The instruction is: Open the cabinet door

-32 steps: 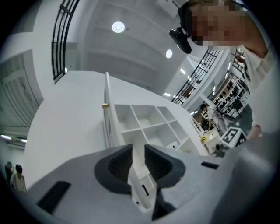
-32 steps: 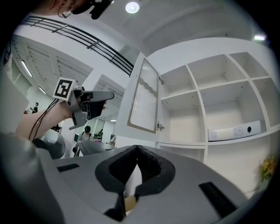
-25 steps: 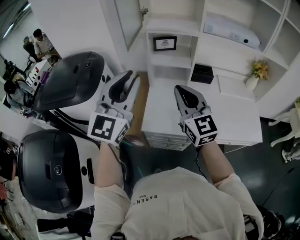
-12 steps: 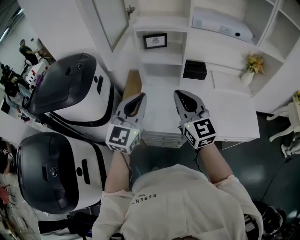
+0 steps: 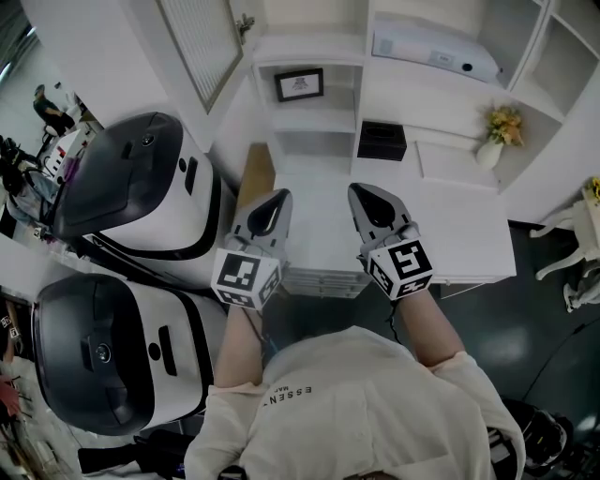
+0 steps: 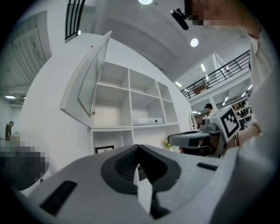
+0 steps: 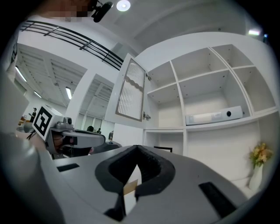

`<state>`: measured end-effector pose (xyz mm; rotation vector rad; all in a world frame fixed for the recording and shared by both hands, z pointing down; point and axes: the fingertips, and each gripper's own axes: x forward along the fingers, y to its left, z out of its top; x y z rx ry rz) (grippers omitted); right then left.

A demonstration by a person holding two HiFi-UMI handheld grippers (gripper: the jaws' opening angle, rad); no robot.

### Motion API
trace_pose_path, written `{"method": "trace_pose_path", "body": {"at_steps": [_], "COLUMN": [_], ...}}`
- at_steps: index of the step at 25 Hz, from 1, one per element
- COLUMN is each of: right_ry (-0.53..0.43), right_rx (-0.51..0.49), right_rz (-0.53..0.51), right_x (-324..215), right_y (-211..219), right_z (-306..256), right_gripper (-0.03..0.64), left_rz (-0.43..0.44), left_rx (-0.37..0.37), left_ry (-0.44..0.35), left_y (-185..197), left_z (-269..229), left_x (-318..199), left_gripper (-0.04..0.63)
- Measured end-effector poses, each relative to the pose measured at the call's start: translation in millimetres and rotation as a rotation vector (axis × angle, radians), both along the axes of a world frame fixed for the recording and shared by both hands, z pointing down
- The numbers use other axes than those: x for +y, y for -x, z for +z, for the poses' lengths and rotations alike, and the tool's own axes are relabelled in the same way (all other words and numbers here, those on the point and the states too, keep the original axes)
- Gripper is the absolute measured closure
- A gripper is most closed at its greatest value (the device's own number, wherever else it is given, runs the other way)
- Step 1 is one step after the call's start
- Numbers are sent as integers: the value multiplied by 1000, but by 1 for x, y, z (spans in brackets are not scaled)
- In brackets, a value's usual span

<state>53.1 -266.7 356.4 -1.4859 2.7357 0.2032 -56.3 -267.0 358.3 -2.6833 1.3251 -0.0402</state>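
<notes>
The left gripper (image 5: 279,195) has sunk away from the cabinet door (image 5: 199,42), its jaws just closing on nothing, matching the shut, empty right gripper (image 5: 361,192), while the door stands swung open up left: likely a light, stiff panel, best taken by its small knob (image 5: 246,20).

My left tool (image 5: 279,197) and right tool (image 5: 357,190) point forward side by side, slightly apart, each with its jaws closed together and empty. My left forearm (image 5: 236,349) and right forearm (image 5: 433,323) reach out bare from pale sleeves.
</notes>
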Motion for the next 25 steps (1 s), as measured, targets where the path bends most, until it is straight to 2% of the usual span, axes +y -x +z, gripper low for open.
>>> {"method": "trace_pose_path", "body": {"at_steps": [11,19,25], "right_ry": [-1,-38,-52], "right_rx": [27,22,29], "right_rz": [16,-3,-16], "right_x": [-7,-3,0], "right_y": [-9,-9,-7], "right_z": [4,0,-1], "right_gripper": [603,602,601], "left_rz": [31,43,46], "left_rx": [21,-1,-1], "left_ry": [7,-36,-24], "left_y": [-7,-3,-3], "left_z": [-5,-15,-12], "left_x": [-5,2,1], "left_gripper": [594,592,592]}}
